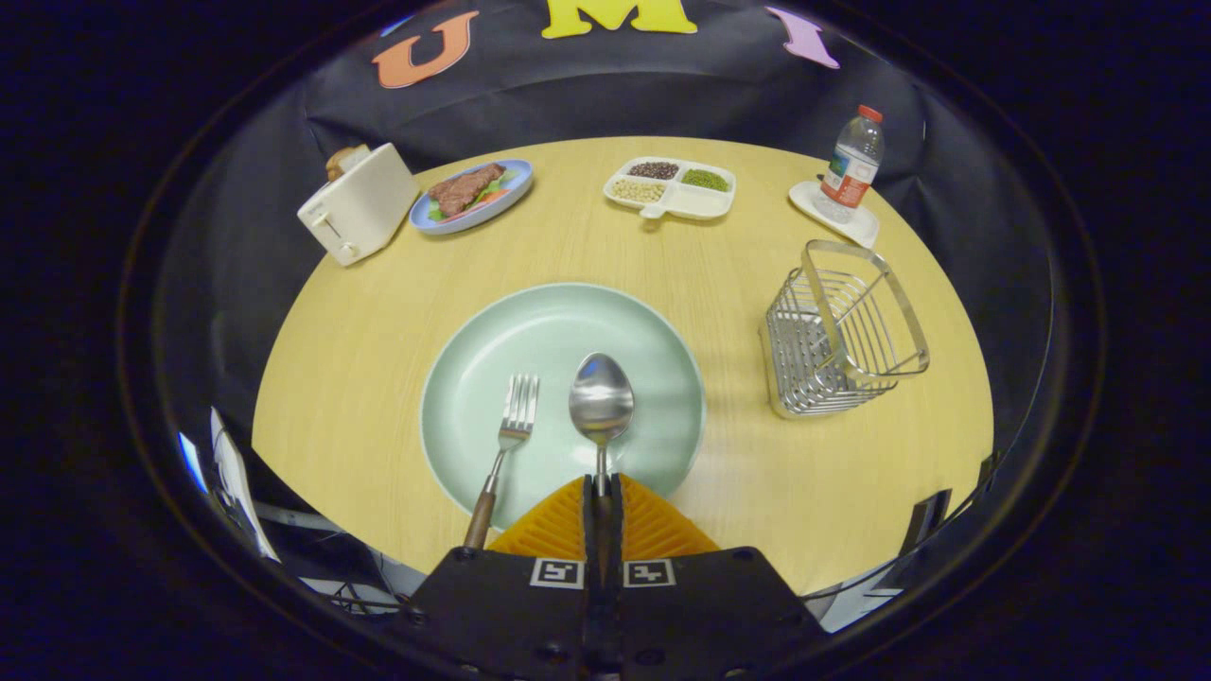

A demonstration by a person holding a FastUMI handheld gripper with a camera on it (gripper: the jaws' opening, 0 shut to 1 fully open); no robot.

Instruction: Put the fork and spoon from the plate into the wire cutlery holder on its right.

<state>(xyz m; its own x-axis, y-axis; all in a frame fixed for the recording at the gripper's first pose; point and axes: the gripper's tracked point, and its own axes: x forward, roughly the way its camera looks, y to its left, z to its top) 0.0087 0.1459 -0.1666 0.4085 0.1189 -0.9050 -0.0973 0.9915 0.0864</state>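
While the gripper [603, 487] is closing both fingers on the spoon [601, 405] handle, the bowl is pointing far along them over the plate [653, 331]; the fork [506, 445] is lying parallel just left, the wire cutlery holder [842, 331] sitting far-right.

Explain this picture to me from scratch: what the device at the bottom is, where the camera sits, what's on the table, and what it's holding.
A person holds a hand-held gripper; the camera rides on it, looking forward along its two fingers. The fingers are closed on the handle of the spoon, whose bowl lies over the green plate. The fork lies beside it. To the right stands the wire cutlery holder. Farther back on the round table: a toaster, a plate of food, a divided tray and a bottle.
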